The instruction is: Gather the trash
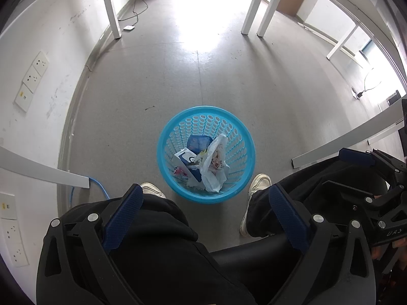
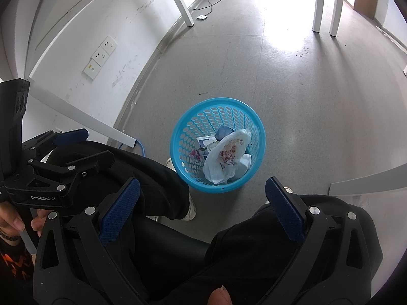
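Ahead of the jaws, the perforated plastic basket (image 1: 162, 152) looks glossy; the thin plastic bag (image 1: 213, 170) inside is crinkled; the floor (image 1: 178, 76) is smooth.

Your left tongs (image 1: 206, 203) are matte black plastic with angular, cut-out arms, round silver screw heads at the joints and ribbed dark-blue pads (image 1: 122, 218) lining the fingers. Your right tongs (image 2: 202, 195) match them, blue pads (image 2: 285, 211) and silver screws alike; seen from there, at nine o'clock, the left unit's body carries white "GenRobot.AI" lettering. You wear loose black trousers (image 1: 162, 228) and white sneakers (image 1: 258, 184), with an orange-and-black patterned sleeve (image 2: 15, 261) and a dark beaded bracelet (image 2: 9, 237) at eight o'clock.
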Demonstrator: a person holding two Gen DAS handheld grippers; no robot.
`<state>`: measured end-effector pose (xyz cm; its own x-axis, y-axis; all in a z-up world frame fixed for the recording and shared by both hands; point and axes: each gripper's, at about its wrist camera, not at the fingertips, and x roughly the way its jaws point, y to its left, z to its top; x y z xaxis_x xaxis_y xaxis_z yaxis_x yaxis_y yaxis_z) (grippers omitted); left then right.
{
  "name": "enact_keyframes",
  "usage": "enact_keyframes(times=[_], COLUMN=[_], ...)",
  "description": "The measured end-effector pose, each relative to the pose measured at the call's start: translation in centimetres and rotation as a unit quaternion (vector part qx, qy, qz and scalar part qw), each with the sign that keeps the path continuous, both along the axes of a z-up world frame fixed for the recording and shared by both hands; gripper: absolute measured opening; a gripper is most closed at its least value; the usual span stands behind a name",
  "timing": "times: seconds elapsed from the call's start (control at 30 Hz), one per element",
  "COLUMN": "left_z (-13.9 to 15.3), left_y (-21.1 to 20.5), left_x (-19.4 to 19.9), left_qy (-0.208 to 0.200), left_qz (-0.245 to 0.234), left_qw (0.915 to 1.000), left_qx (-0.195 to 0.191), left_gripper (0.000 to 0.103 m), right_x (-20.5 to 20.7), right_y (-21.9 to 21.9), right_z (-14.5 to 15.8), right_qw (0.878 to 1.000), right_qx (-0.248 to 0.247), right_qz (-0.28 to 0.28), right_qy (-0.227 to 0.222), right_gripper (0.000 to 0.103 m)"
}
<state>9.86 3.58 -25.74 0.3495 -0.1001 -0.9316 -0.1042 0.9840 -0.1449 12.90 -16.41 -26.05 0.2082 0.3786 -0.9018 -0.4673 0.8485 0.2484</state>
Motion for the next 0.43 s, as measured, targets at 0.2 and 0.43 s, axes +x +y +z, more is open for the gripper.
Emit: enact_keyframes(times=[0.2, 0.43], left_z=[0.00, -0.15], left_y=[0.03, 0.03], left_x=[0.01, 0.10], left_qy=[0.000, 0.008], left_qz=[-0.001, -0.002], left_qw=[1.0000, 1.0000], left_qx=[0.002, 0.001], left_gripper=[0.097, 0.097], right_x=[0.02, 0.00], right_y=[0.00, 0.05], right_z=[-0.03, -0.02], right_qw=[1.000, 1.000], right_qx=[0.000, 0.000], right_qz=[0.001, 0.000], right_qy=[0.000, 0.000], right_gripper=[0.094, 0.094])
